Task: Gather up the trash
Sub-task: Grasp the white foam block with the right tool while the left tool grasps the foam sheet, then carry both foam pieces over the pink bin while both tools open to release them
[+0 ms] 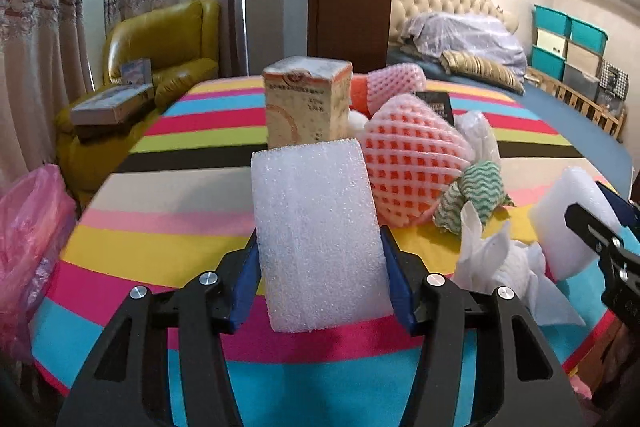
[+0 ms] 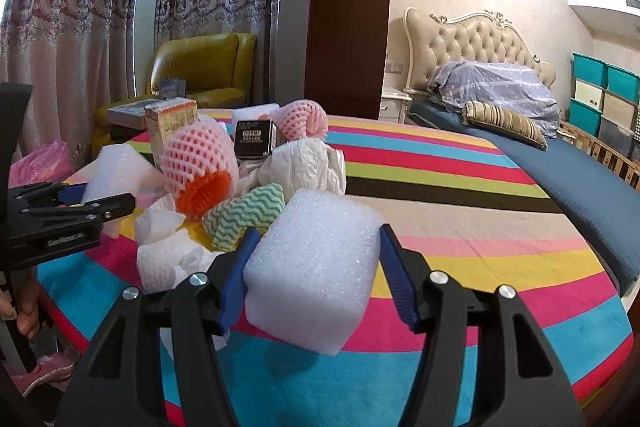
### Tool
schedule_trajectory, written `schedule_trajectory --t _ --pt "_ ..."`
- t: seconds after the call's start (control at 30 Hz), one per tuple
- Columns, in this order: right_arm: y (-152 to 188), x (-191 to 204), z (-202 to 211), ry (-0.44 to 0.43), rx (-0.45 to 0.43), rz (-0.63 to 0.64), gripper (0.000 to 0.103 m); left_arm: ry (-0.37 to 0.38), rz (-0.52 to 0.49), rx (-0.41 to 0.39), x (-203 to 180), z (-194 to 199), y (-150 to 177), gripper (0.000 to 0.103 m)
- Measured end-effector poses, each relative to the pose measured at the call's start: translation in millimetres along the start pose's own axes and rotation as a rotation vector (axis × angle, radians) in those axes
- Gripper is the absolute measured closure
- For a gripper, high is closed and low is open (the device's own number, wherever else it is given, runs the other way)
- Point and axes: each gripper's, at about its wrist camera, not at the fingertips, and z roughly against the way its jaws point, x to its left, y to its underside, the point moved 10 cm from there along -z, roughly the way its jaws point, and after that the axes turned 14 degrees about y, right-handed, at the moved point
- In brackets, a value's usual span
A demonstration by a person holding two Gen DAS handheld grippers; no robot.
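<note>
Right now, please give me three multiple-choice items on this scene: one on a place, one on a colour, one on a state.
1. Where does the tall carton stand?
A. behind the foam slab in the left gripper
B. on the yellow armchair
C. on the bed

2. What colour are the zigzag lines on the crumpled cloth?
A. purple
B. green
C. black

3. What is the right gripper doing?
A. hanging open and empty
B. gripping a tissue
C. gripping a white foam block

Answers: 1 A, it rises just past the foam slab held by the left gripper. 2 B, green waves on white. 3 C, the white foam block sits between its blue pads.
</note>
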Motion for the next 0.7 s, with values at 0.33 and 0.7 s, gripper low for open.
schedule_trajectory --t 0.33,0.7 --pt "-17 13 15 -0.029 -0.076 0.024 0.045 -0.030 -0.019 -0.094 12 32 -3 0.050" --pt "-39 41 28 -0.092 -0.129 0.079 0.045 -0.044 -0.067 -0.139 16 55 -1 0.050"
